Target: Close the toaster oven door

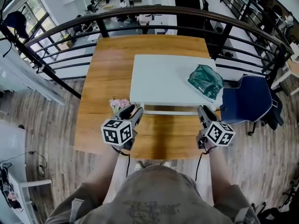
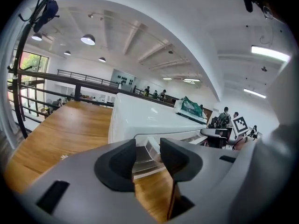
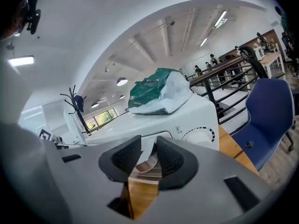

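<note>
A white toaster oven [image 1: 163,78] stands on the wooden table [image 1: 110,78] with a green bag [image 1: 205,80] on its top. Its door [image 1: 170,110] hangs out from the front, and a white bar shows along its front edge. My left gripper [image 1: 135,113] is at the oven's front left corner and my right gripper [image 1: 202,111] at its front right corner. In the left gripper view the left gripper [image 2: 147,146] is open, with the oven's front and a rack beyond the gap. In the right gripper view the right gripper [image 3: 148,143] is open beside the dial [image 3: 198,135], holding nothing.
A small pink bunch of flowers [image 1: 119,104] lies on the table by the left gripper. A blue chair [image 1: 247,99] stands to the right of the table. A black railing [image 1: 140,15] curves behind it, with a lower floor beyond.
</note>
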The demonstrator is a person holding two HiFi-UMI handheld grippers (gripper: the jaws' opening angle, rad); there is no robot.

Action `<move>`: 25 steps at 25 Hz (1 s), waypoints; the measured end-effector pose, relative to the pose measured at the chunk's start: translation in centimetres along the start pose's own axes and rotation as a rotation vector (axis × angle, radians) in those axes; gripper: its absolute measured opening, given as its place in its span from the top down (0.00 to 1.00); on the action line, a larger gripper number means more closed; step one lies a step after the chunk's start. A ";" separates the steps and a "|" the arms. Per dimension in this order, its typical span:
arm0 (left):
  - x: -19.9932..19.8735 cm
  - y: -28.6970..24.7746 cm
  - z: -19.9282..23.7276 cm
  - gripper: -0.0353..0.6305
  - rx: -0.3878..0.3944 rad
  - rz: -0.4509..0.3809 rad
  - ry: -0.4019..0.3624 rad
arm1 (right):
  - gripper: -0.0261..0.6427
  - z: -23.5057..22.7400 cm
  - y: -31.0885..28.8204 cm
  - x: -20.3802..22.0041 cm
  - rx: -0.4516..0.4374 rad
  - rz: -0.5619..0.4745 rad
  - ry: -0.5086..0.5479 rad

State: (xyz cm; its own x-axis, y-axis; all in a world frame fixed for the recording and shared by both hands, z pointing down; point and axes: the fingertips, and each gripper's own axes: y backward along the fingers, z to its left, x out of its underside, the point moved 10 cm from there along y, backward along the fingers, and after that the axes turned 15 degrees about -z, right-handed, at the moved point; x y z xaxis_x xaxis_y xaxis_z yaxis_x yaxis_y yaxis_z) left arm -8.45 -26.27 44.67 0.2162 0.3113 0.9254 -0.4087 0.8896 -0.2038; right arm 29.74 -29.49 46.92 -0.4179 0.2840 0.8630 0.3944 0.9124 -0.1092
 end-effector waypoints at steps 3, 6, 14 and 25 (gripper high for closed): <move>0.2 0.2 0.1 0.67 -0.023 -0.012 0.020 | 0.78 0.3 0.1 -0.2 0.000 0.020 0.078; -0.3 0.8 -0.5 0.70 -0.052 0.000 -0.049 | 0.78 1.4 0.9 -1.1 0.011 0.032 0.193; -6.4 3.7 -2.9 0.78 0.012 -0.135 -0.145 | 0.86 7.1 4.1 -8.4 -0.131 -0.162 0.260; -16.9 8.8 -8.5 0.85 0.202 -0.404 -0.274 | 0.90 17.2 9.5 -15.9 -0.343 -0.398 0.372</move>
State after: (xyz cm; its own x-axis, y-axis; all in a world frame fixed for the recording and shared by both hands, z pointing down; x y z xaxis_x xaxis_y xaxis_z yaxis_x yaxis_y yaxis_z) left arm -8.13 -20.86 24.48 0.1635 -0.1660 0.9725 -0.5090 0.8302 0.2273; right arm 26.06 -20.32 23.65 -0.2985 -0.2347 0.9251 0.5325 0.7634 0.3655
